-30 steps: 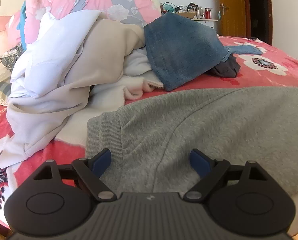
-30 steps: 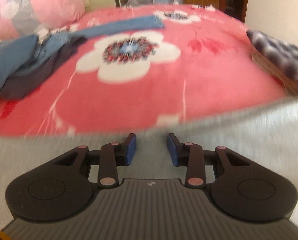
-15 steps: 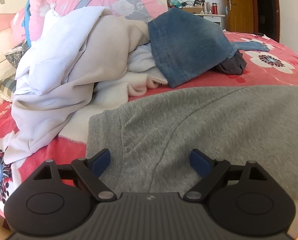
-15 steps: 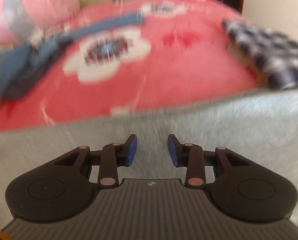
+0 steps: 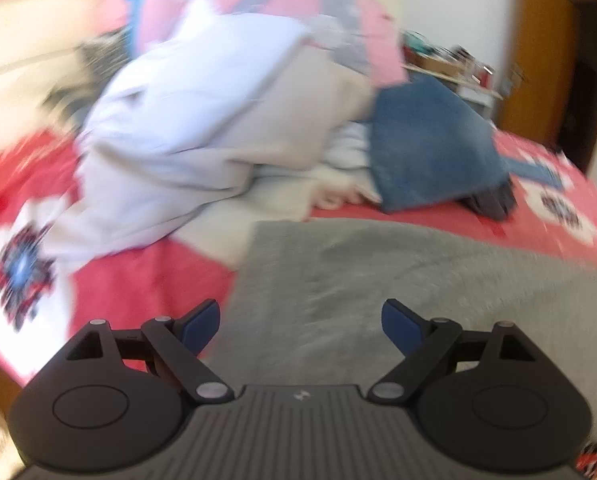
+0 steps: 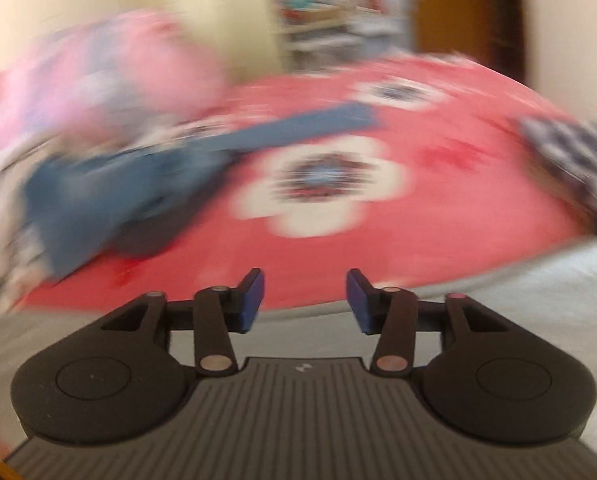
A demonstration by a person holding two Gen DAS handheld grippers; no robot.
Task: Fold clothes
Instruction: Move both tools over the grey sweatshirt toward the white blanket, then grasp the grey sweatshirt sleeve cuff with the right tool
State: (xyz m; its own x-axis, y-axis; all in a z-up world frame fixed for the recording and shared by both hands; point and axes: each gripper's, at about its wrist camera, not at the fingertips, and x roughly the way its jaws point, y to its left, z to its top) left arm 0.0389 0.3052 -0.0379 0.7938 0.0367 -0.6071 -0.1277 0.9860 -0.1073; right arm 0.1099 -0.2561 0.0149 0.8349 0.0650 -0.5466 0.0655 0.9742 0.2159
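Left wrist view. Motion-blurred. Left gripper (image 5: 300, 326) poised low over the flat grey knitted fleece garment (image 5: 418, 292), blue-padded fingers spread wide, nothing between them. Near finger level with the garment's left edge, probably to take that edge for a fold; cannot be confirmed. Garment spread smooth across the near part of the red quilted bedspread with white flower print (image 5: 146, 280), one faint seam running across it. Whether already folded once or lying full size: cannot tell. Beyond the grey garment's far edge: loose heap of pale lilac and beige soft fabric (image 5: 202, 128), crumpled, unfolded. Right of that heap: stiff blue denim piece (image 5: 430, 148) draped in a peak, a small dark grey cloth (image 5: 494, 202) under its lower corner. Behind the heap: pink and grey floral pillow (image 5: 338, 20).

Right wrist view. Heavily blurred. Right gripper (image 6: 304, 300) just above the grey garment (image 6: 518, 300), at its far hem, fingers apart with a clear gap, holding nothing. Hem lies as a curved line just beyond the fingertips, a plausible pinch point. Past the hem: red bedspread (image 6: 458, 168), one large white flower directly ahead. Left of the flower: long blue denim strip (image 6: 298, 128). Right of the flower: black-and-white checked cloth (image 6: 570, 160), edges indistinct.
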